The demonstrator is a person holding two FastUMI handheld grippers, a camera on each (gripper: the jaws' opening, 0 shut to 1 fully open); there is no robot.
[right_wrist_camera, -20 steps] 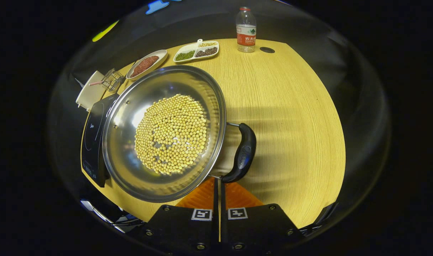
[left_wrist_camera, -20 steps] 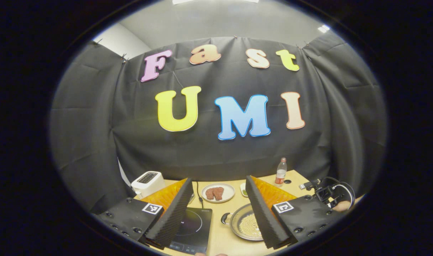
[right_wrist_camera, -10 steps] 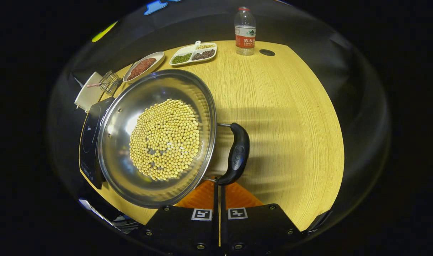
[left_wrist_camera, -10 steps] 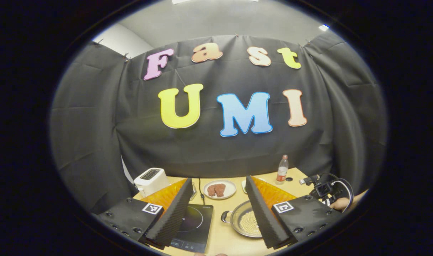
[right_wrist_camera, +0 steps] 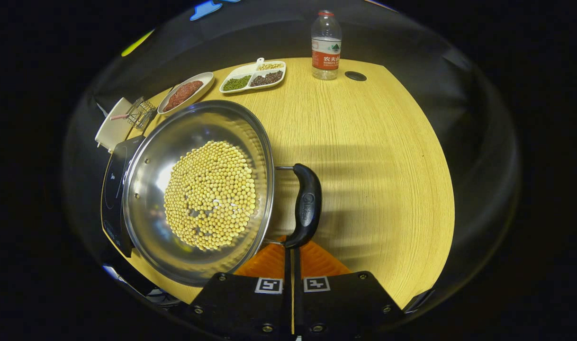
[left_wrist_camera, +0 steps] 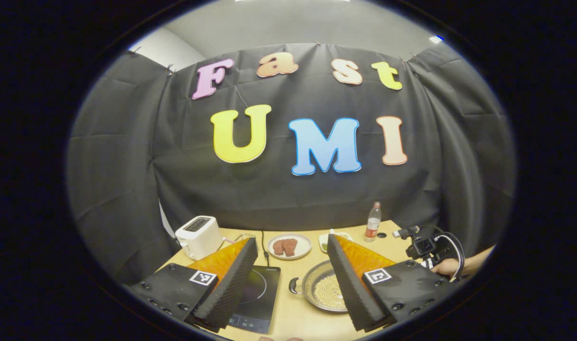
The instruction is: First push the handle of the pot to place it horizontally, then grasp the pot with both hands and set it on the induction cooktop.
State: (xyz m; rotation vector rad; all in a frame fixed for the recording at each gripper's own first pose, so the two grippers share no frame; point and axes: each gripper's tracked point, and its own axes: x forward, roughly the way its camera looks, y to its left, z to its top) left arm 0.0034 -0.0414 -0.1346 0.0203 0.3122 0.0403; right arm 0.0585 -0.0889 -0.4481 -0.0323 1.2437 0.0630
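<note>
Steel pot (right_wrist_camera: 198, 194) full of yellow soybeans (right_wrist_camera: 208, 195), sitting on the wooden desk (right_wrist_camera: 374, 156) toward its left side, rim overlapping the black induction cooktop (right_wrist_camera: 112, 189) in the right gripper view. Black side handle (right_wrist_camera: 306, 206) on the pot's right, standing roughly upright in that view, its lower end just at the tips of the right claw (right_wrist_camera: 292, 253). Right claw fingers pressed together with only a thin slit between them, not pinching anything. In the left gripper view, same pot (left_wrist_camera: 322, 292) on the desk (left_wrist_camera: 293, 312) just right of the cooktop (left_wrist_camera: 255, 298), a small handle (left_wrist_camera: 295, 285) on its left side toward the cooktop, its right part hidden behind a finger. Left claw (left_wrist_camera: 292, 279) held above the near edge, fingers spread wide and empty, cooktop and pot visible in the gap. Right of the pot in that view, the other gripper (left_wrist_camera: 426, 246) with cables and the hand (left_wrist_camera: 447, 267) holding it. Toward the far edge: oval plate of reddish-brown food (right_wrist_camera: 184, 91), divided dish (right_wrist_camera: 253, 78) with green, dark and pale beans, clear water bottle (right_wrist_camera: 325, 45) with a red label, and a small round hole (right_wrist_camera: 355, 76) in the desk beside it. At the far left corner, a white toaster (left_wrist_camera: 198, 236), with a small wire rack (right_wrist_camera: 139, 112) next to it in the right gripper view.
</note>
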